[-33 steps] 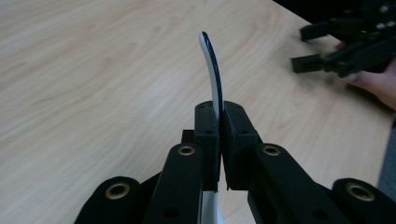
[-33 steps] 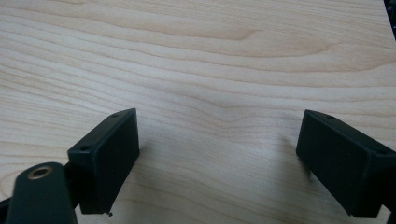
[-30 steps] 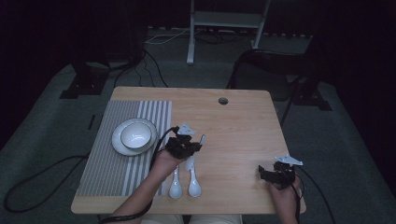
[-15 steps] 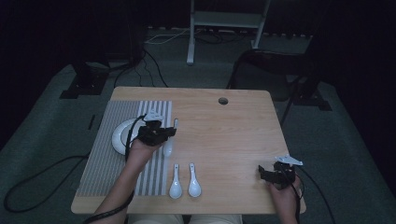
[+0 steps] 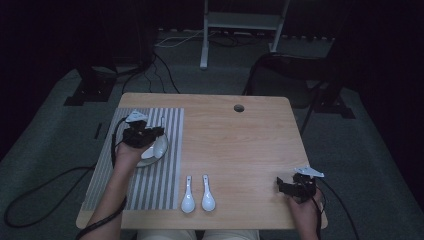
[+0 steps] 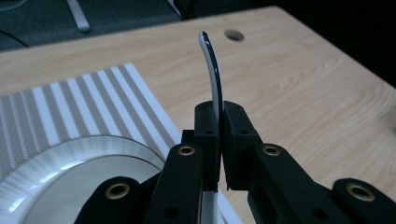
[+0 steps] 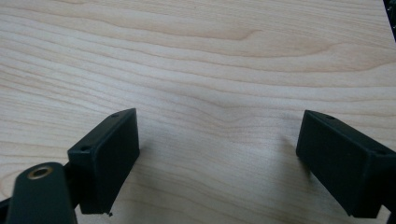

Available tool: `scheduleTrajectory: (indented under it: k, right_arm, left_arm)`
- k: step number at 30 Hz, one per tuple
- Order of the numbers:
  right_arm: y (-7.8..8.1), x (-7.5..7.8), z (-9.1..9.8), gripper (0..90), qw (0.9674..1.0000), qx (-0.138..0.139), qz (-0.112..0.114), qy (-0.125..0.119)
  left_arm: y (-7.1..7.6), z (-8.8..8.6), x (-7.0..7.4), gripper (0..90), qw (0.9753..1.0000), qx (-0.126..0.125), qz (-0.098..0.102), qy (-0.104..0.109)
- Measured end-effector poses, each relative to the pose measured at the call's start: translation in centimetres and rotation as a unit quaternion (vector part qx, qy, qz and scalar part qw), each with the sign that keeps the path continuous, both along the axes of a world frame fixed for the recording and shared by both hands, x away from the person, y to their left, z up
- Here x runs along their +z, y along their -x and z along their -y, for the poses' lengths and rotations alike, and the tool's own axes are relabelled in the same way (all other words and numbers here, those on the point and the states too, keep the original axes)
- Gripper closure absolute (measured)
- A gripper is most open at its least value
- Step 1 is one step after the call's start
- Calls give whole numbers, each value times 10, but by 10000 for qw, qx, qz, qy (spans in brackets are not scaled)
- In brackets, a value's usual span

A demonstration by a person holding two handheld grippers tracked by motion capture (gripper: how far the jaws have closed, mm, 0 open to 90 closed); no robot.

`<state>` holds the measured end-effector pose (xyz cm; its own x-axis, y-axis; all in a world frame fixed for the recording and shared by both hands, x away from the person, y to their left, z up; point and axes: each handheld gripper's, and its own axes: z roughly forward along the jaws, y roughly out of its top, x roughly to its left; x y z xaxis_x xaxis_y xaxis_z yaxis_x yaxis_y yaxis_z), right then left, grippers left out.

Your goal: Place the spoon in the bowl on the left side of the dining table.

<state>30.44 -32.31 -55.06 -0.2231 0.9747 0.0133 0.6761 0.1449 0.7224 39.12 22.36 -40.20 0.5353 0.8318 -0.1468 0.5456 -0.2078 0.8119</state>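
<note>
Spoon [image 6: 212, 70] now over plate [image 5: 161, 147], clamped in left tool [image 6: 219, 140], 2 spoons [image 5: 197, 195] left

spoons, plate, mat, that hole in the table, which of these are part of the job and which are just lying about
In the job, as far as the pictures suggest:
- left gripper, shut on a spoon
- plate beneath it
- two spoons on the table
- striped mat

Lying about:
- right gripper, open, resting idle
- table hole
- cables on the floor
</note>
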Motion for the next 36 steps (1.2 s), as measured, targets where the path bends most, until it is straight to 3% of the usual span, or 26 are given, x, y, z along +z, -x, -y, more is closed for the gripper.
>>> scheduleTrajectory:
  k: [5,10,15,20,30,36]
  right_arm:
    - [0,0,0,126,10000,0,1,0]
    - [0,0,0,126,10000,2,1,0]
    - [0,0,0,126,10000,4,1,3]
    - [0,0,0,126,10000,0,1,-1]
    - [0,0,0,126,10000,1,1,-1]
    - [0,0,0,126,10000,1,1,-2]
  left_arm:
    - [-11,-20,-7,855,9996,281,-103,-9]
    - [-22,-33,-28,855,9983,492,-314,-43]
    - [-31,-39,-52,855,9959,659,-608,-72]
    - [-38,-38,-65,855,9943,700,-807,-64]
    - [-50,-37,-74,853,9912,844,-1015,-18]
    - [-50,-37,-75,821,9898,977,-1041,13]
